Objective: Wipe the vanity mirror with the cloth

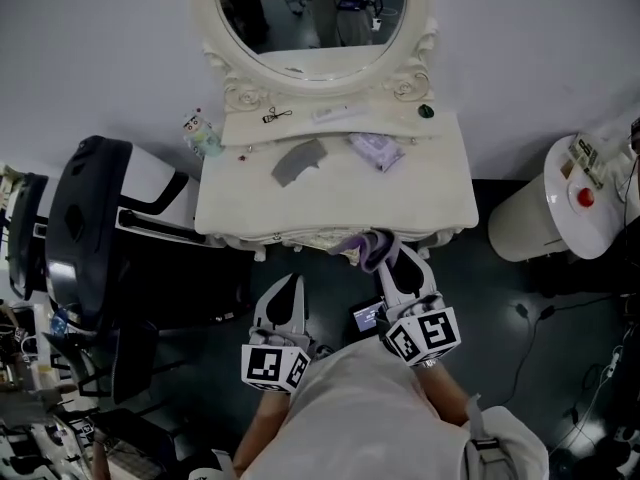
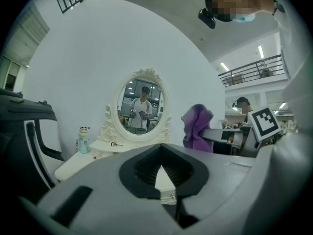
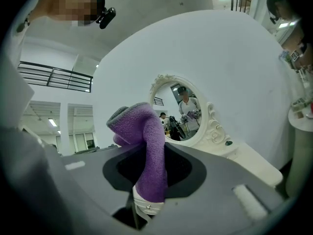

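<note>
The oval vanity mirror [image 1: 312, 8] in its white carved frame stands at the back of the white vanity table [image 1: 440, 193]. My right gripper [image 1: 386, 256] is shut on a purple cloth [image 1: 366, 249], held just in front of the table's front edge. In the right gripper view the cloth [image 3: 146, 146] sticks up between the jaws, and the mirror [image 3: 183, 112] is beyond it, apart from it. My left gripper [image 1: 289, 282] is lower and to the left, shut and holding nothing. The left gripper view shows the mirror [image 2: 142, 106] and the cloth [image 2: 196, 126].
On the tabletop lie a grey cloth [image 1: 298, 160], a lilac packet [image 1: 377, 150], a small black tool [image 1: 277, 116] and a green knob [image 1: 426, 111]. A small bottle [image 1: 203, 134] stands at its left corner. A black chair [image 1: 90, 218] is left, a white round bin [image 1: 555, 208] right.
</note>
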`<act>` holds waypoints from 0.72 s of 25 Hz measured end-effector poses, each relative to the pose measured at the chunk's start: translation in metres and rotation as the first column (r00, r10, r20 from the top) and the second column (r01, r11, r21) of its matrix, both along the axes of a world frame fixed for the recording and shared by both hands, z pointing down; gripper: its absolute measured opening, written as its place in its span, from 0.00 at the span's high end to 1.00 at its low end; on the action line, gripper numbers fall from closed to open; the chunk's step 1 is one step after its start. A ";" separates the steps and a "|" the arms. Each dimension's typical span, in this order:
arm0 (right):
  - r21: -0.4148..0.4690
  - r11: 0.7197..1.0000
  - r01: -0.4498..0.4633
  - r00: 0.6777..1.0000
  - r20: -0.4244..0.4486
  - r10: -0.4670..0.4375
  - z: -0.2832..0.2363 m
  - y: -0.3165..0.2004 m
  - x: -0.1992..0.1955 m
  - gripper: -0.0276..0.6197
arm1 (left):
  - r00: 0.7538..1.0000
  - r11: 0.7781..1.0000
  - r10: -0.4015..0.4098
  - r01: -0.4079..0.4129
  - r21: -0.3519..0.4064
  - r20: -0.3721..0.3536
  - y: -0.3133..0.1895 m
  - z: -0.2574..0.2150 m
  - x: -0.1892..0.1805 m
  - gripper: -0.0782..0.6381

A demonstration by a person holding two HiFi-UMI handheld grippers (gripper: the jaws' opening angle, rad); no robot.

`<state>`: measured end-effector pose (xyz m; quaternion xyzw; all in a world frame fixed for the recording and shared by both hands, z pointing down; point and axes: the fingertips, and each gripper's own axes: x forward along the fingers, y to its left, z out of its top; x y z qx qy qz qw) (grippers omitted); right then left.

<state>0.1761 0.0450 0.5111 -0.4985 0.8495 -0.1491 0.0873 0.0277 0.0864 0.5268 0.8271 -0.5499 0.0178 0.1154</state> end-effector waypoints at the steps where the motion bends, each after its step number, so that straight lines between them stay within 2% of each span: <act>1: -0.007 1.000 -0.015 1.000 -0.005 0.015 0.003 0.009 -0.008 0.79 | 1.000 1.000 -0.001 0.001 0.001 -0.003 0.013 0.001 -0.009 0.89; 6: -0.067 0.997 -0.039 0.999 0.005 0.039 0.004 0.075 -0.064 0.79 | 1.000 1.000 -0.002 0.003 0.018 -0.027 0.078 -0.002 -0.061 0.89; 9: -0.042 0.998 -0.052 0.996 -0.079 0.049 -0.008 0.124 -0.084 0.79 | 0.997 0.999 0.027 -0.025 0.035 -0.077 0.104 -0.005 -0.076 0.89; 12: -0.005 0.996 -0.088 0.985 -0.152 0.086 -0.018 0.163 -0.083 0.79 | 0.991 0.996 0.073 -0.066 0.066 -0.110 0.122 -0.009 -0.075 0.89; 15: 0.003 0.991 -0.131 0.976 -0.176 0.129 -0.022 0.192 -0.070 0.79 | 0.983 0.991 0.110 -0.097 0.092 -0.145 0.144 -0.014 -0.062 0.89; 18: 0.002 0.990 -0.140 0.976 -0.168 0.138 -0.024 0.207 -0.057 0.79 | 0.981 0.987 0.139 -0.125 0.104 -0.138 0.166 -0.018 -0.045 0.89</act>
